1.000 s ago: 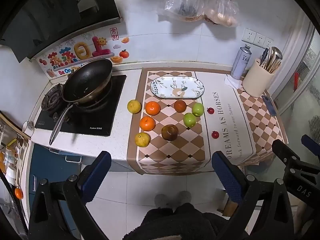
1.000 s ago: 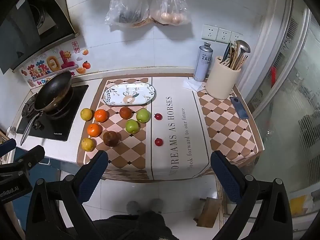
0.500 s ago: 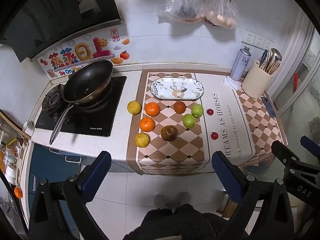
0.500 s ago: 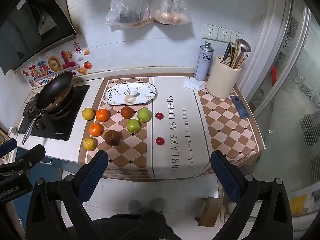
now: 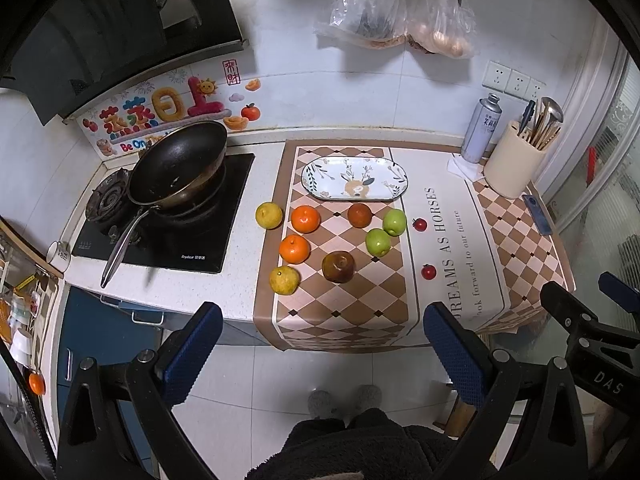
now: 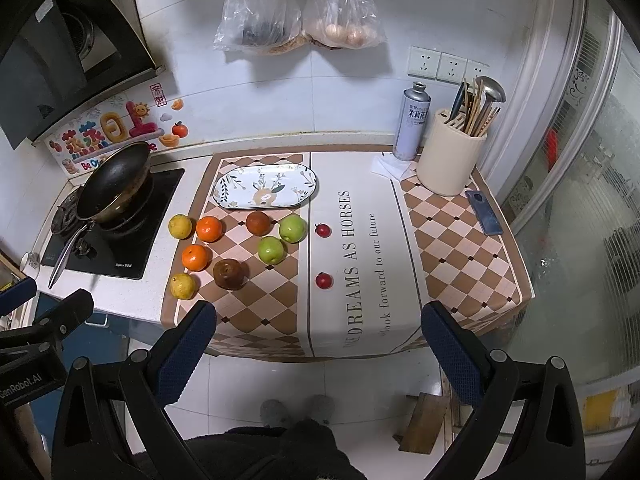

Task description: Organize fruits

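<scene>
Both hand-held grippers hang well back from the worktop [image 5: 240, 184], the left hand-held gripper [image 5: 320, 336] and the right hand-held gripper [image 6: 318, 330] each with fingers spread wide apart and holding nothing. Fruit lies scattered on the checked mat [image 5: 344, 304] at about 12 o'clock from the left one: two oranges [image 5: 305, 219], two yellow citrus [image 5: 269, 215], two green apples [image 5: 394, 222], two brown fruits [image 5: 338, 266] and two small red ones [image 5: 428, 271]. An empty oval plate [image 5: 320, 170] sits just beyond them. Round and smooth, they probably roll easily; gripping across the widest middle seems safest, gently on the tiny red ones.
</scene>
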`<state>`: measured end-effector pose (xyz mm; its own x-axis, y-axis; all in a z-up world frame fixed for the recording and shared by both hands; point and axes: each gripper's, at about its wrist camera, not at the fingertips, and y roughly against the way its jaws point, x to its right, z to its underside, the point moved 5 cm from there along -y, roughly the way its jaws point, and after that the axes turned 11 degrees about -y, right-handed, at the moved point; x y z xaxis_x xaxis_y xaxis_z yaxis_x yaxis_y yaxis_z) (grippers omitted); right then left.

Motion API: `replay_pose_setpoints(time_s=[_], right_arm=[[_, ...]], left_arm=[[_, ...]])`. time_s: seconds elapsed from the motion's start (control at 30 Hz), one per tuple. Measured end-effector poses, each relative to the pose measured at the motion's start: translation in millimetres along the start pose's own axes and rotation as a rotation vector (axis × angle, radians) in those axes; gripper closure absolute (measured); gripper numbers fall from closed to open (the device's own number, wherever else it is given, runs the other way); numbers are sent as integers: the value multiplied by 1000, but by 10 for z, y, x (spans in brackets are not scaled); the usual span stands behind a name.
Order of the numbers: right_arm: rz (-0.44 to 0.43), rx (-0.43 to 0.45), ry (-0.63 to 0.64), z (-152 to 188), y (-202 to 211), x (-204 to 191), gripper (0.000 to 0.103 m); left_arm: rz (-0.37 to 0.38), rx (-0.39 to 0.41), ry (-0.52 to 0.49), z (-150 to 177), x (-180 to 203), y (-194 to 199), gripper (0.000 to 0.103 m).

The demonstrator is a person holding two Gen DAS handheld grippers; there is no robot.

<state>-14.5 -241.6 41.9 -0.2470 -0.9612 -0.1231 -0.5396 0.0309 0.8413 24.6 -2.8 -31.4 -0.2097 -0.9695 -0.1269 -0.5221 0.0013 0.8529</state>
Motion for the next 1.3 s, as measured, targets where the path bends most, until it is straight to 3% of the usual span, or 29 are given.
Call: replay_pose_setpoints(time_s=[1.3], right_arm=[[-2, 27, 8, -82, 139, -70, 0]], left_arm=[[7, 30, 24, -91, -135, 144, 0]])
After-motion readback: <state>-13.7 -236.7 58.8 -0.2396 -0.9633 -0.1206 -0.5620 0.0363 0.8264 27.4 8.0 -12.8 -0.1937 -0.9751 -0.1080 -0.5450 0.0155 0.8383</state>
